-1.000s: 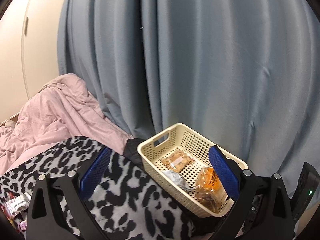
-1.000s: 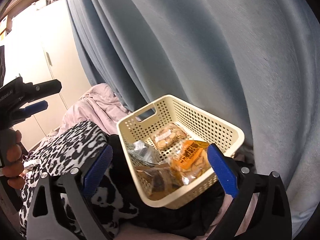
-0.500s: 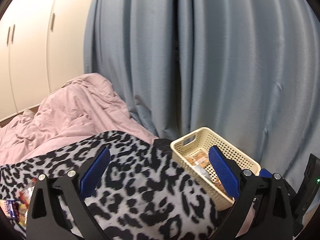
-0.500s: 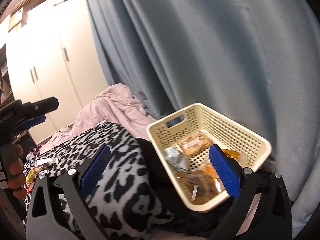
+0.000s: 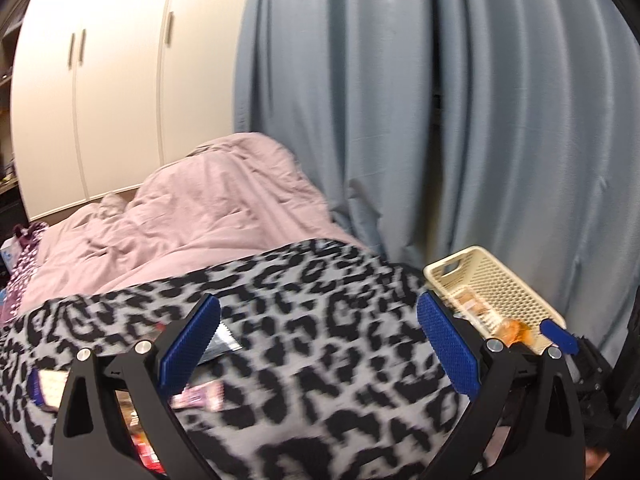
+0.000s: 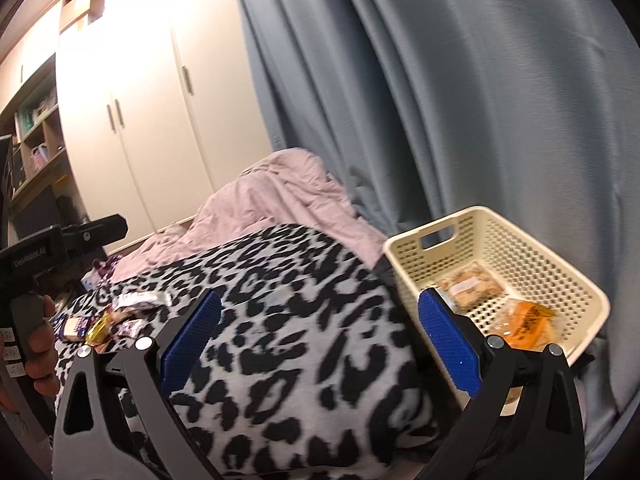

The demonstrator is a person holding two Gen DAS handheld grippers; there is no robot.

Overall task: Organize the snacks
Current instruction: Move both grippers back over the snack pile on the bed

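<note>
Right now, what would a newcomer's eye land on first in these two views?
Probably the leopard-print blanket filling the middle, with both open grippers, left and right, empty above it. Next, the cream basket by the blue curtain, on the right, with packets inside, and loose snacks scattered on the blanket's left.

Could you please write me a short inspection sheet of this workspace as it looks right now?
Surface: leopard-print blanket over a bed.
Job's things: cream basket holding an orange packet and a cookie packet; loose snacks on the blanket.
Clutter: pink duvet, bunched.
Grippers: left gripper and right gripper both open, empty.
Cables: nothing seen.
Surroundings: blue-grey curtain, white wardrobe.
</note>
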